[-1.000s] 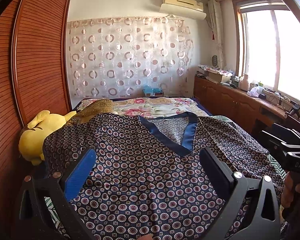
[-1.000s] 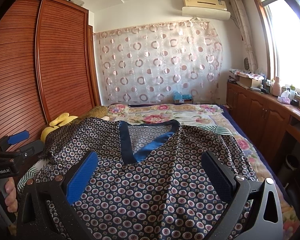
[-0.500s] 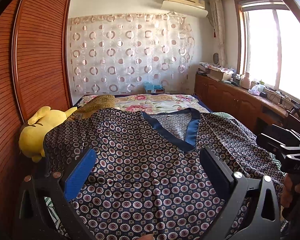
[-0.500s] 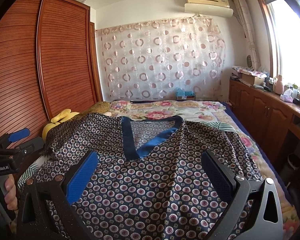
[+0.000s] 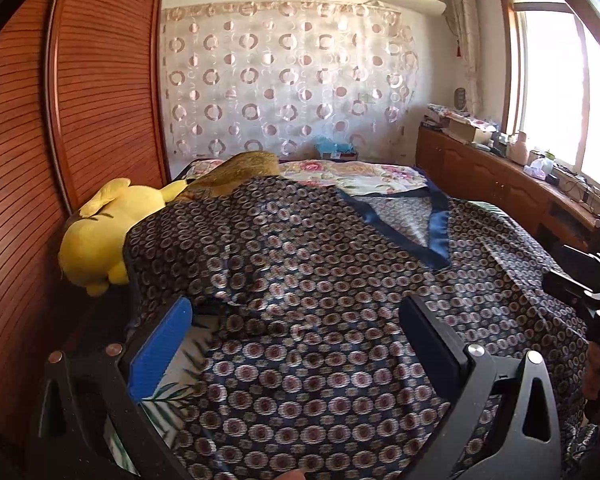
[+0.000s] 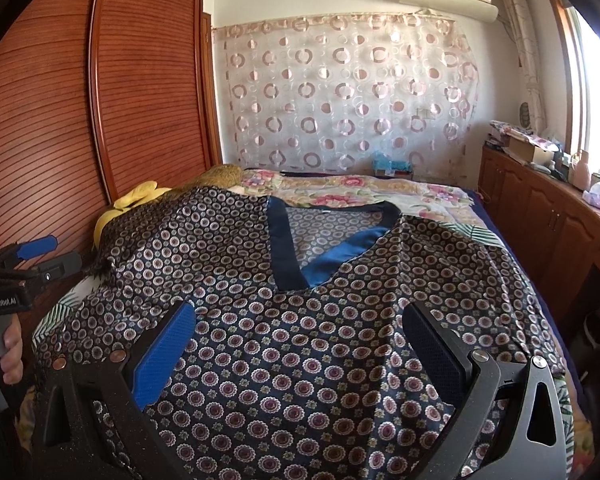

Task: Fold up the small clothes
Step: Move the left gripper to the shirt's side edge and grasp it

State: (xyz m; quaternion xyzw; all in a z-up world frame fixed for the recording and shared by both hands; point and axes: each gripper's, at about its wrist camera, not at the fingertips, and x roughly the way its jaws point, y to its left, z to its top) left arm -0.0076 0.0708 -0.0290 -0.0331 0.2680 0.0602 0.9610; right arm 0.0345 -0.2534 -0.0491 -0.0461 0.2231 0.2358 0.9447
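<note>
Patterned shirt [image 6: 300,320] spread flat on bed [image 6: 380,188] (yellow plush [image 5: 100,236] beside it); left gripper [image 5: 296,344] and right gripper [image 6: 300,344] above the shirt, released, holding nothing.

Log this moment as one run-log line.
stage: pre-grasp | left gripper: open, over shirt | right gripper: open, over shirt | shirt: spread on bed, unfolded, V-neck up

"GenRobot.AI" on L hand-held gripper [image 6: 4,302]
</note>
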